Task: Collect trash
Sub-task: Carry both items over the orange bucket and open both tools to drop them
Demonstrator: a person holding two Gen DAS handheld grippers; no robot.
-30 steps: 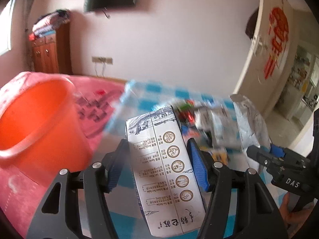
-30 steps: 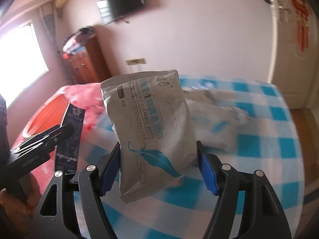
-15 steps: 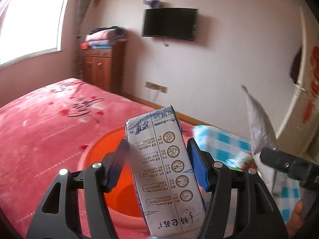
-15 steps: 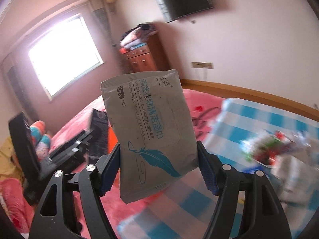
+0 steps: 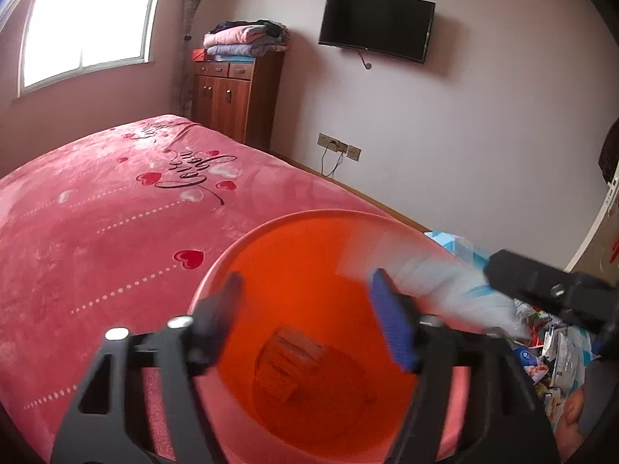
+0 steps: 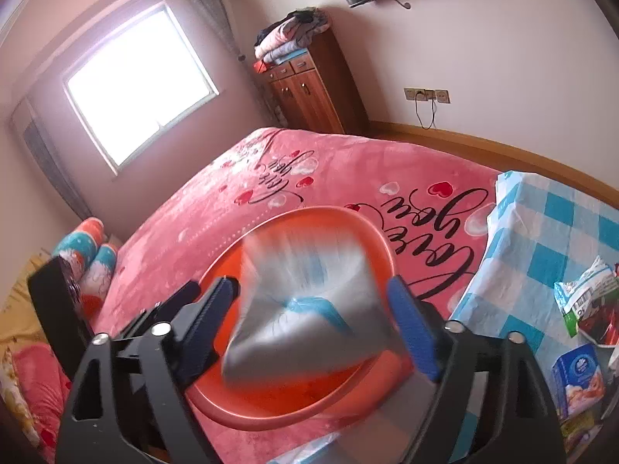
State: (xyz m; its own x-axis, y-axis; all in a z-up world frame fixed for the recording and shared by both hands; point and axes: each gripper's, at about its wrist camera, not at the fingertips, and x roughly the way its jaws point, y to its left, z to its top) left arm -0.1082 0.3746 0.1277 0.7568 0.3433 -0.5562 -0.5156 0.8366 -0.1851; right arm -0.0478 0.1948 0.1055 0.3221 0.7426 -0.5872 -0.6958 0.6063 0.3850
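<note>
An orange bucket (image 5: 309,217) stands on the pink bed right below both grippers. My left gripper (image 5: 305,286) hangs over its mouth with jaws opening and nothing between them. The milk carton (image 5: 288,363) lies at the bottom of the bucket. In the right wrist view my right gripper (image 6: 311,290) is above the bucket rim (image 6: 294,419), jaws opening. The grey wipes pack (image 6: 309,321) is a blur between its fingers, loose from the blue pads and tipping down. In the left wrist view the same pack (image 5: 433,282) streaks in over the bucket's right rim.
The pink blanket (image 5: 116,232) spreads left of and behind the bucket. A table with a blue check cloth (image 6: 549,224) stands to the right, with several packets (image 6: 580,379) on it. A wooden cabinet (image 5: 232,100) and a wall TV (image 5: 375,25) are far behind.
Both grippers swung left from the check-cloth table to above the bucket. The left one let the carton go into the bucket. The right one opened and the wipes pack is dropping.
</note>
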